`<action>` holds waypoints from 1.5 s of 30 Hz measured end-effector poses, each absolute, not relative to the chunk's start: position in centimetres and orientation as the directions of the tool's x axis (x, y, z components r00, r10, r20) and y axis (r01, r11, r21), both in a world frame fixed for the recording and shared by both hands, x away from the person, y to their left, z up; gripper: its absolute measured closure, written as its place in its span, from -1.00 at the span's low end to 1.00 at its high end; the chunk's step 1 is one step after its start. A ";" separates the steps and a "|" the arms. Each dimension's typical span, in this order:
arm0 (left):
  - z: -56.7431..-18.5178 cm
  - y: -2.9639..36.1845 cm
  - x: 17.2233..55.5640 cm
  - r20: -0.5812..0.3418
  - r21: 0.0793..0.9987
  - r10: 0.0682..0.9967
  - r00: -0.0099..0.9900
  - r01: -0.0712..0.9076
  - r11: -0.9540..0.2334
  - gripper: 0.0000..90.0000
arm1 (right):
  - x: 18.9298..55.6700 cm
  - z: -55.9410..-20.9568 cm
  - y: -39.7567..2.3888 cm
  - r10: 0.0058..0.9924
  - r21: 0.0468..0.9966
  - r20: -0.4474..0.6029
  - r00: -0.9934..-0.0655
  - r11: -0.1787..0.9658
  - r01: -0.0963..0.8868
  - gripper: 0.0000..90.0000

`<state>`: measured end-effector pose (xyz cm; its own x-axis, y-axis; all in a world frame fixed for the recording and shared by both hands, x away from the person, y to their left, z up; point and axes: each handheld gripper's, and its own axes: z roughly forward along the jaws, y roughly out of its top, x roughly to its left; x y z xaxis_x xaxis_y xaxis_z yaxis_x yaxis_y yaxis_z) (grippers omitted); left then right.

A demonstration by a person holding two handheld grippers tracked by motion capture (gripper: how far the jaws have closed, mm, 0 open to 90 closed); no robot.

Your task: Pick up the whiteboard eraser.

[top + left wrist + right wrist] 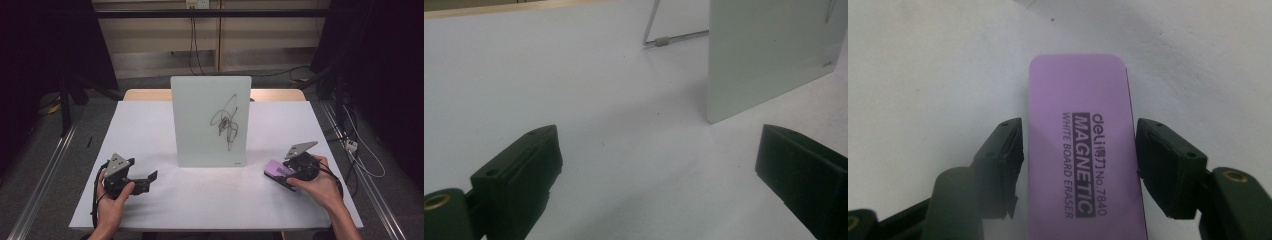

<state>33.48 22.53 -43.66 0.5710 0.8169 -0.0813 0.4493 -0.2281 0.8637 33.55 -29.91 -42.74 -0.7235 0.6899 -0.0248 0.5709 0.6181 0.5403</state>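
We have the right gripper [1079, 150] set around the purple eraser [1083, 145], which lies flat on the white table [150, 140] at about four o'clock from the whiteboard [210, 120]. In the right gripper view the jaws sit on either long side of the eraser, right against its edges, so we judge the pinch as just made or nearly so; the eraser is not lifted yet.

To do this well, we keep the jaws square across the eraser's middle, near the printed label, so it does not swivel when it comes up. We squeeze firmly before raising, then lift straight up rather than dragging it across the table.

The scribble [227, 120] sits toward the three o'clock side of the whiteboard, so we should bring the eraser's felt face flat against it.

The left gripper [150, 179] rests at about eight o'clock from the whiteboard, jaws spread wide with nothing between them. We judge it may need to steady the whiteboard, which stands on a thin wire stand [659, 40].
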 end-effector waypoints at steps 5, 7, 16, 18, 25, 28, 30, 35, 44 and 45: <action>-43.7 22.4 33.5 -0.076 0.863 0.816 0.573 0.447 -0.234 -0.90 | 33.5 -42.9 -29.9 0.683 0.526 -0.045 -0.729 0.637 0.564 -0.12; -43.7 22.4 33.5 -0.075 0.863 0.816 0.573 0.448 -0.235 -0.90 | 33.5 -42.9 -29.9 0.678 0.520 -0.051 -0.734 0.645 0.560 -0.12; -43.7 22.5 33.5 -0.075 0.864 0.816 0.573 0.447 -0.234 -0.90 | 33.4 -43.1 -29.8 0.674 0.483 -0.064 -0.736 0.666 0.569 -0.14; -43.7 22.5 33.5 -0.075 0.864 0.816 0.573 0.447 -0.234 -0.90 | 33.4 -43.1 -29.8 0.673 0.477 -0.067 -0.737 0.670 0.568 -0.11; -43.7 22.4 33.5 -0.074 0.863 0.814 0.576 0.446 -0.236 -0.90 | 33.4 -42.9 -29.8 0.686 0.482 -0.046 -0.726 0.652 0.586 -0.10; -43.7 22.4 33.6 -0.076 0.863 0.814 0.576 0.447 -0.236 -0.90 | 33.4 -42.8 -29.9 0.690 0.492 -0.041 -0.722 0.643 0.587 -0.10; -43.8 22.4 33.7 -0.075 0.863 0.813 0.577 0.447 -0.237 -0.90 | 33.3 -42.6 -30.1 0.699 0.512 -0.032 -0.715 0.626 0.588 -0.10; -44.0 22.4 33.9 -0.086 0.857 0.808 0.583 0.456 -0.238 -0.90 | 33.3 -42.2 -30.4 0.723 0.557 0.007 -0.691 0.571 0.603 -0.10; -44.0 22.5 33.8 -0.090 0.857 0.811 0.578 0.460 -0.233 -0.90 | 33.1 -41.6 -30.5 0.744 0.633 0.026 -0.668 0.505 0.586 -0.10; -44.1 22.5 33.8 -0.091 0.856 0.811 0.578 0.461 -0.233 -0.90 | 33.1 -41.5 -30.5 0.746 0.646 0.028 -0.665 0.494 0.581 -0.10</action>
